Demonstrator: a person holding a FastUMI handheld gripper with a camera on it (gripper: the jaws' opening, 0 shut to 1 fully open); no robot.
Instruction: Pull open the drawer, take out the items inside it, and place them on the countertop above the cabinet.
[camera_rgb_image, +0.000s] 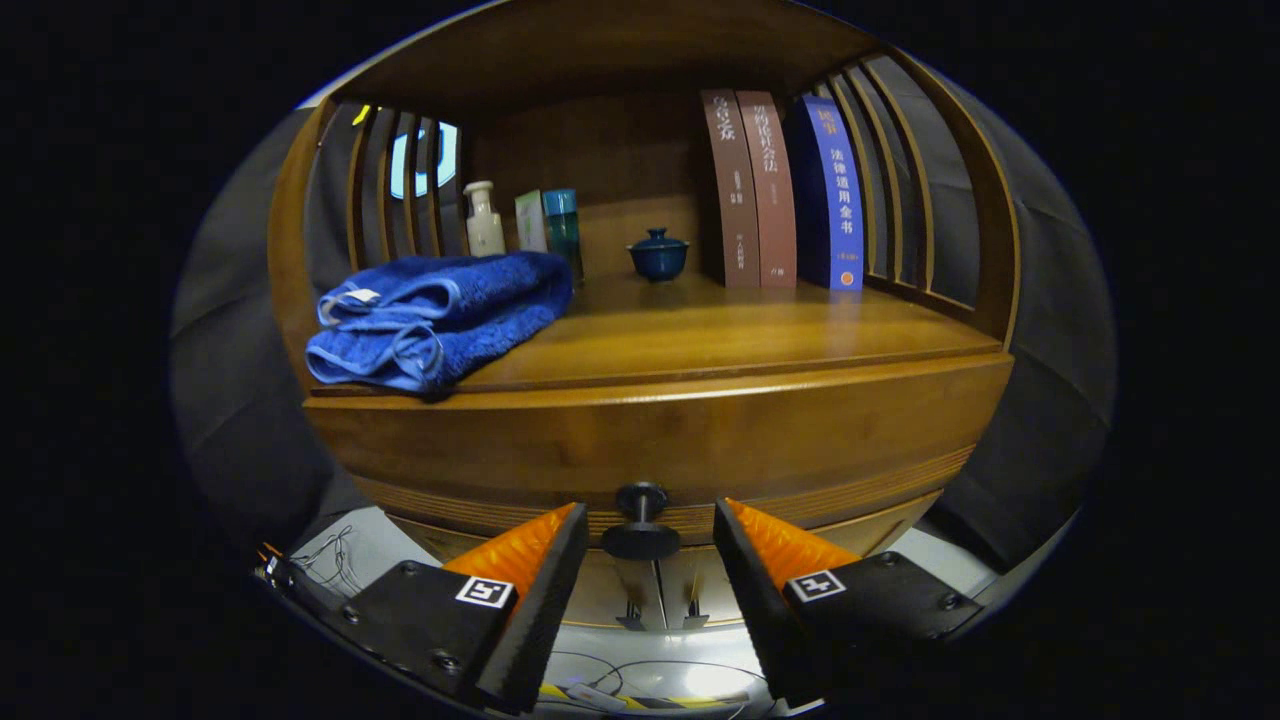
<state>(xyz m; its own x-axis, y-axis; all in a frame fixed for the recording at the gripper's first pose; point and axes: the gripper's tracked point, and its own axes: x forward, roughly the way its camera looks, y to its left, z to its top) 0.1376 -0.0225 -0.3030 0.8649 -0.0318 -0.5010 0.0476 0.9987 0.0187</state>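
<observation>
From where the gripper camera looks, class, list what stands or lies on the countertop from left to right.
Folded blue towel → cream pump bottle → pale green box → teal bottle → dark blue lidded cup → two brown books → blue book. Below, the open fingers flank the drawer knob.

The gripper (650, 545) has two wedge-shaped fingers (520, 555), each faced in bright orange with fine ridges running across the slanted surface and edged on the inner side by a flat black pad. Behind the orange, each finger is carried on a matte black block with dark screws set into its corners. A small white square tag printed with a black pattern sits on each block, right at the foot of the orange facing.
</observation>
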